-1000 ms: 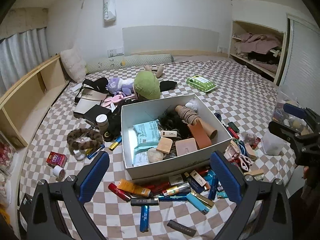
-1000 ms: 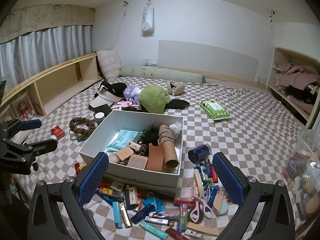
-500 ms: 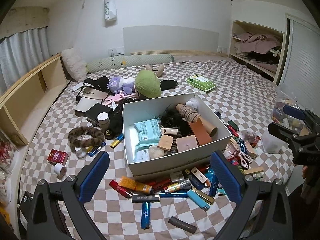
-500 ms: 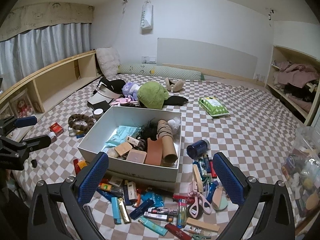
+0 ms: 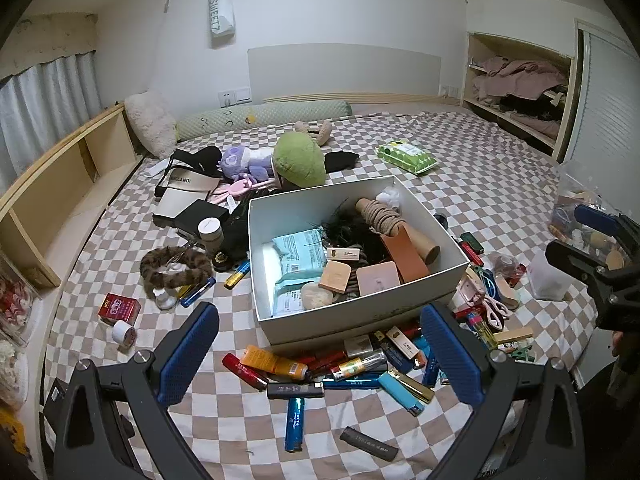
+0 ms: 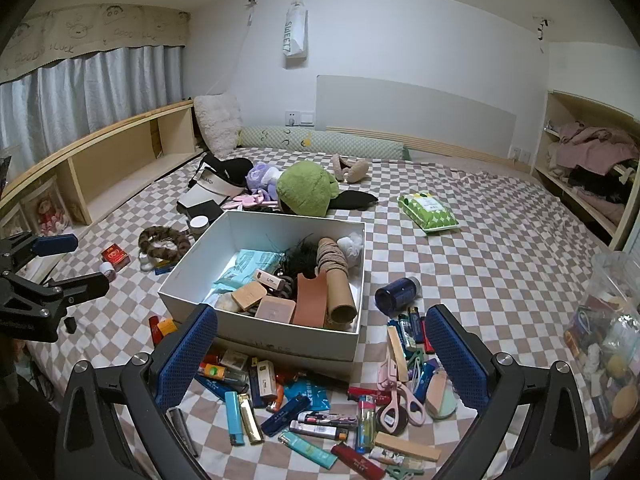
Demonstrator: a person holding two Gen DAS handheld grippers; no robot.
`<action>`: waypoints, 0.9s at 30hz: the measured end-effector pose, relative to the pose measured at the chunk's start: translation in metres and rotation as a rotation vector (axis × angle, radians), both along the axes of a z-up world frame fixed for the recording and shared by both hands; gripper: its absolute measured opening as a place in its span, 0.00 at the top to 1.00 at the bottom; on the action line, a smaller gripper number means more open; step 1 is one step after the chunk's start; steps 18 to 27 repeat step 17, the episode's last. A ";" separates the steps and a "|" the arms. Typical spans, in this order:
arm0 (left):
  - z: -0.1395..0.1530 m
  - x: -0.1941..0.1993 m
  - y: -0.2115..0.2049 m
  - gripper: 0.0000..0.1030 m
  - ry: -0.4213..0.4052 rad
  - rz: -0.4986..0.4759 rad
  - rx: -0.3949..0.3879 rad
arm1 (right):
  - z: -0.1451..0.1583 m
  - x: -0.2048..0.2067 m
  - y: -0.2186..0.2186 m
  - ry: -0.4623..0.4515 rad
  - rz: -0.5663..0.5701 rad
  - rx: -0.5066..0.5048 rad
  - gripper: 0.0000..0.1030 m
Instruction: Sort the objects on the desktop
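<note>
A white cardboard box (image 5: 360, 316) sits on the checkered bed, holding a teal pack, tan blocks, a cardboard tube and dark hair ties. Several lighters and tubes (image 5: 352, 368) lie scattered in front of it. My left gripper (image 5: 318, 344) hovers open above that pile with nothing between its blue pads. In the right wrist view the same box (image 6: 280, 338) and lighter pile (image 6: 288, 400) lie below my right gripper (image 6: 320, 344), also open and empty. Each gripper shows in the other's view: the right one (image 5: 592, 240) at the right edge, the left one (image 6: 52, 260) at the left.
Pink scissors (image 6: 394, 396) and a dark blue bottle (image 6: 398, 290) lie right of the box. A leopard hairband (image 5: 176, 268), red packet (image 5: 120, 306) and tape roll (image 5: 123, 332) lie to its left. A green plush (image 5: 300, 160) and wipes pack (image 5: 406, 156) lie behind. A clear tub (image 6: 612, 320) stands at the bed's right edge.
The box and the pile sit slightly higher in both views, so both grippers have drawn back a little. Both stay open and nothing has been picked up.
</note>
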State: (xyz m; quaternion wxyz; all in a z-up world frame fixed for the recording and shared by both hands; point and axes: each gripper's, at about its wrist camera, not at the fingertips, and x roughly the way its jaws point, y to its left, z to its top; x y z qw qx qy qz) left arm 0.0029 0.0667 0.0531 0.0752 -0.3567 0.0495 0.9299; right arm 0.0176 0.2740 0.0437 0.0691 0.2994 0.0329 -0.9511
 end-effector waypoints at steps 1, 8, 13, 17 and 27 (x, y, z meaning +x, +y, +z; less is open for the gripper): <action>0.000 0.000 0.000 0.01 0.000 0.003 0.001 | 0.000 0.000 0.000 -0.001 0.000 0.001 0.00; 0.000 0.000 -0.005 0.01 0.004 0.021 0.005 | 0.000 -0.001 0.000 -0.006 -0.002 0.006 0.00; 0.000 -0.001 -0.009 0.01 0.005 0.016 0.005 | 0.001 -0.002 0.001 -0.009 -0.007 0.006 0.00; -0.001 -0.002 -0.009 0.01 -0.001 0.009 0.010 | 0.001 -0.003 0.001 -0.011 -0.008 0.009 0.00; -0.001 -0.002 -0.009 0.01 -0.001 0.009 0.010 | 0.001 -0.003 0.001 -0.011 -0.008 0.009 0.00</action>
